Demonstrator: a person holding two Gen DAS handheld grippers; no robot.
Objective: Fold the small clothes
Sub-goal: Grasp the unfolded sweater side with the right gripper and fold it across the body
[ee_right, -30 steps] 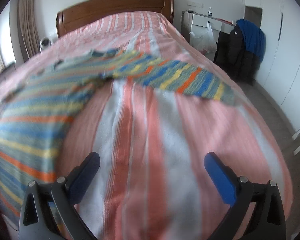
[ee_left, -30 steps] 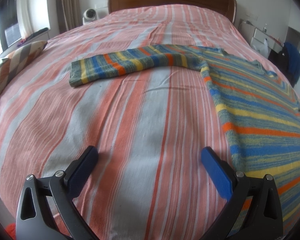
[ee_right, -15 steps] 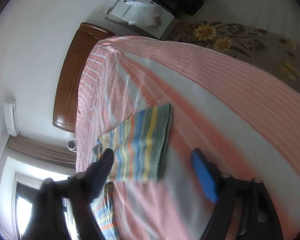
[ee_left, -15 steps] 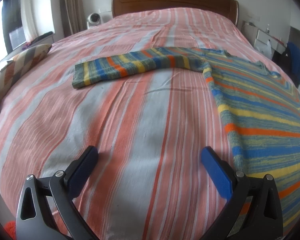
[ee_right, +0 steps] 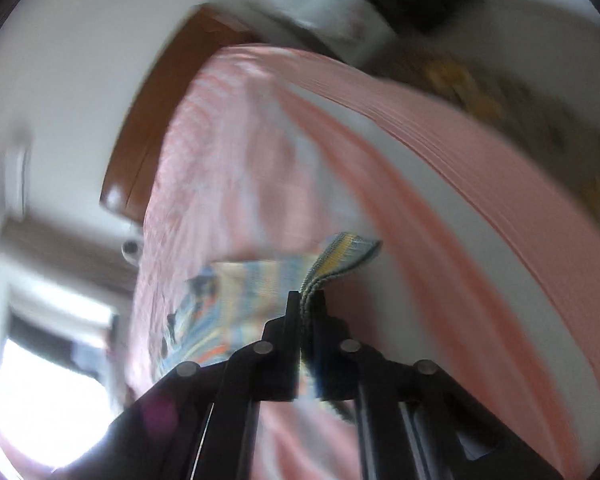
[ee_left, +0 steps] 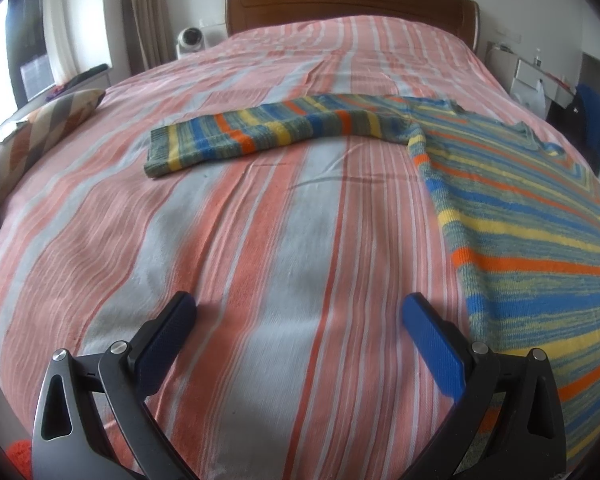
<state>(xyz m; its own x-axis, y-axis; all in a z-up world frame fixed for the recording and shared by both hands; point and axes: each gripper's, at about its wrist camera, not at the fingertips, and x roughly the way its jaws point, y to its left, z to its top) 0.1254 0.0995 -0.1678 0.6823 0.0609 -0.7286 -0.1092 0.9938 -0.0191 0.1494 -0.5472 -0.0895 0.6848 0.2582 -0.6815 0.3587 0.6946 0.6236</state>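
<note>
the striped sweater (ee_left: 532,216) lies flat on the bed (ee_left: 260,240), its left sleeve (ee_left: 260,136) stretching crosswise ahead of the wide-open, empty left hand-held gripper (ee_left: 298,312) (nearer), while the right hand-held gripper (ee_right: 306,300) pinches the other sleeve's cuff (ee_right: 340,256).

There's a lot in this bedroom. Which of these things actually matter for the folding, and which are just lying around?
Part of the job:
striped sweater
its left sleeve, lying flat
its right sleeve cuff, pinched in the right gripper
left gripper, open above the bedspread

Just lying about:
patterned cushion
headboard
small white device
blue garment
</note>
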